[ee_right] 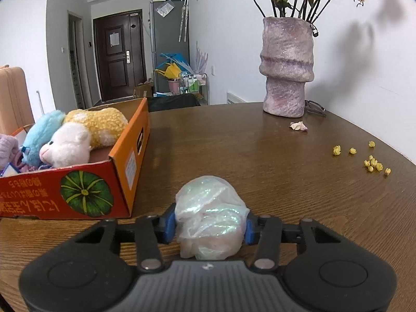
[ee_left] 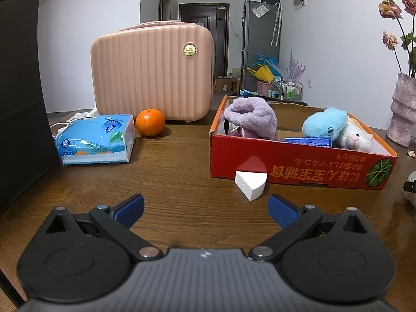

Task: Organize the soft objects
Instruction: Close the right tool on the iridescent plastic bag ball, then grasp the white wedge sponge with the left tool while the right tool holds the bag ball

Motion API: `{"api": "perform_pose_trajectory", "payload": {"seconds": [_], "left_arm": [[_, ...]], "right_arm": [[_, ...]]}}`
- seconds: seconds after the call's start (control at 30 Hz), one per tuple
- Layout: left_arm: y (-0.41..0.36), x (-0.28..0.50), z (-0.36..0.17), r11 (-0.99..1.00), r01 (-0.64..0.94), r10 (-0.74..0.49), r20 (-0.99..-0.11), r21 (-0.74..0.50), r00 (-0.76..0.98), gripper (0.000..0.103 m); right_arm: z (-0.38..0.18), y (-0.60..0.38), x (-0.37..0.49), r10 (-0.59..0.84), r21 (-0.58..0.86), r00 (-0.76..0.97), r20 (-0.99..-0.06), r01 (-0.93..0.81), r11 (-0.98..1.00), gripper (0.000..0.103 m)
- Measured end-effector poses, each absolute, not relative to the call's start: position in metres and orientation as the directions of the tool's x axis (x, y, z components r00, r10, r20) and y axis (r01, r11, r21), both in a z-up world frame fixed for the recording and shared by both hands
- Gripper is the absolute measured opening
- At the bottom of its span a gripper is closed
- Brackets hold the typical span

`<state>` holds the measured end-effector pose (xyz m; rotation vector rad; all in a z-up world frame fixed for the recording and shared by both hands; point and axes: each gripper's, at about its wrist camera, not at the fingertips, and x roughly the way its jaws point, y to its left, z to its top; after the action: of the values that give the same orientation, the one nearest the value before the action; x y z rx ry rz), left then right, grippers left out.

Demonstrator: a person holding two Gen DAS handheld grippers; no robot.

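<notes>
At the table's near edge, the right gripper (ee_right: pixel 209 225) is clamped on a crumpled iridescent bundle (ee_right: pixel 210 218), blue pads pressed into both its flanks; what the shiny wrap covers cannot be made out. The left gripper (ee_left: pixel 205 212) hangs over bare wooden table (ee_left: pixel 182 171) with its fingers spread wide and nothing between them.

Just beyond it, toward 1 o'clock, a white wedge-shaped block (ee_left: pixel 251 185) sits against the front wall of the red cardboard box (ee_left: pixel 299 166). Inside the box lie a purple fuzzy cloth (ee_left: pixel 251 117), a blue plush toy (ee_left: pixel 325 124) and a white plush toy (ee_left: pixel 355 137), with a yellow plush (ee_right: pixel 101 124) behind them; a blue packet (ee_left: pixel 309 140) is mostly hidden by the wall.

At 10 o'clock are a tissue pack (ee_left: pixel 96 140) and an orange (ee_left: pixel 150 122), in front of a pink case (ee_left: pixel 153 72). Far right, at 2 o'clock, a mauve vase (ee_right: pixel 286 65) holds dried roses cut off by the frame; small yellow bits (ee_right: pixel 373 165) dot the wood.
</notes>
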<state>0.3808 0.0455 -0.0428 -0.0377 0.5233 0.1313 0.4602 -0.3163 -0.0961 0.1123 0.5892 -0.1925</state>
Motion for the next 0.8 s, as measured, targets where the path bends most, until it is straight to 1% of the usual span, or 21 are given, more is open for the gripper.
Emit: {"api": "perform_pose_trajectory", "payload": {"seconds": [0.2,0.4,0.6,0.8], "left_arm": [[0.048,0.391,-0.042,0.994,-0.100,0.059,-0.544,-0.045,0.837,0.103],[0.039,0.408,-0.043,0.995,-0.089,0.043,-0.564,-0.054,0.825,0.103],[0.029,0.433,-0.048,0.993,-0.108,0.063,-0.589,-0.041,0.805,0.103],[0.020,0.460,-0.054,0.991,-0.134,0.093,-0.600,-0.024,0.794,0.103]], "right_arm": [[-0.091,-0.316,0.454,-0.166,0.054,0.838,-0.519,0.226,0.973,0.043],[-0.084,-0.313,0.443,-0.165,0.065,0.874,-0.456,0.217,0.974,0.043],[-0.078,-0.308,0.433,-0.150,0.068,0.901,-0.406,0.194,0.979,0.043],[-0.076,-0.305,0.431,-0.133,0.071,0.909,-0.395,0.174,0.982,0.043]]}}
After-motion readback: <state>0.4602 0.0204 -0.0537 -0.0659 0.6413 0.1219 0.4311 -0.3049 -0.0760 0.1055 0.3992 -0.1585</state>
